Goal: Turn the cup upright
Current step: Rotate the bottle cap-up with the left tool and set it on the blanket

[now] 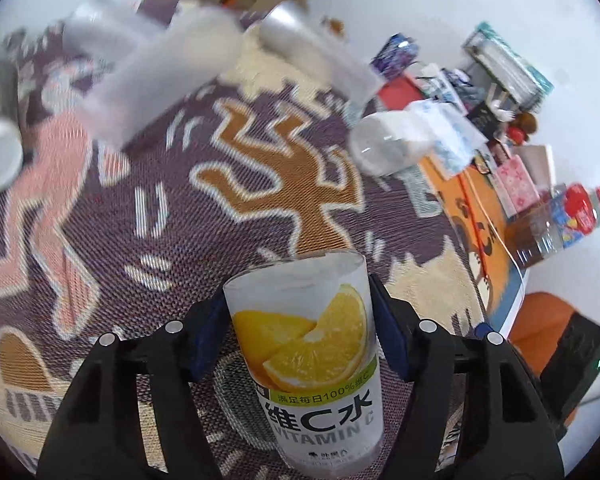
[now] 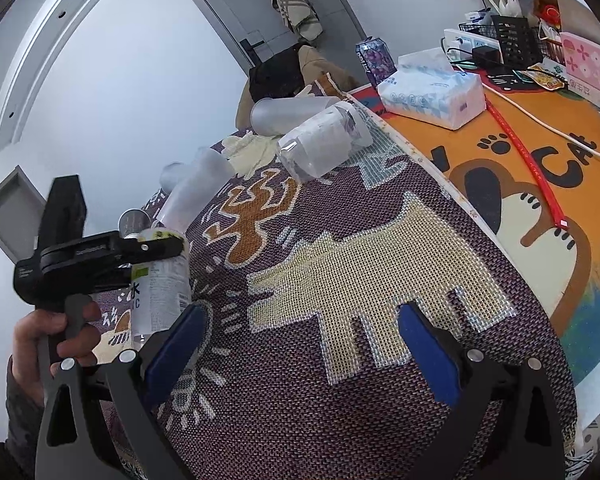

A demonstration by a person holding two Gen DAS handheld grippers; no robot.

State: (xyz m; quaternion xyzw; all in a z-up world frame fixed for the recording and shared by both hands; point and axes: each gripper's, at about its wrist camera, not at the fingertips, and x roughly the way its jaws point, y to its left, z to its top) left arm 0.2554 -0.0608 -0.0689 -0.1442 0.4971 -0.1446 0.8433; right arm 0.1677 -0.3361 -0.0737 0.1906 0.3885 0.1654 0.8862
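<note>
My left gripper (image 1: 298, 336) is shut on a frosted cup with a lemon "Vitamin C" label (image 1: 312, 356), holding it above the patterned cloth (image 1: 180, 200). In the right wrist view the same cup (image 2: 160, 280) stands roughly upright in the left gripper (image 2: 112, 256) at the left. My right gripper (image 2: 300, 344) is open and empty over the cloth (image 2: 340, 280). Other frosted cups lie on their sides: one (image 1: 384, 144) (image 2: 320, 140) near the mat edge, others (image 2: 296, 114) (image 2: 196, 188) farther back.
An orange cat mat (image 2: 540, 168) lies to the right with a tissue pack (image 2: 432, 92), a can (image 2: 374, 56), a red strap (image 2: 528, 152) and boxes. A metal can (image 2: 130, 222) stands behind the left gripper. A chair with clothes (image 2: 276, 76) stands beyond the table.
</note>
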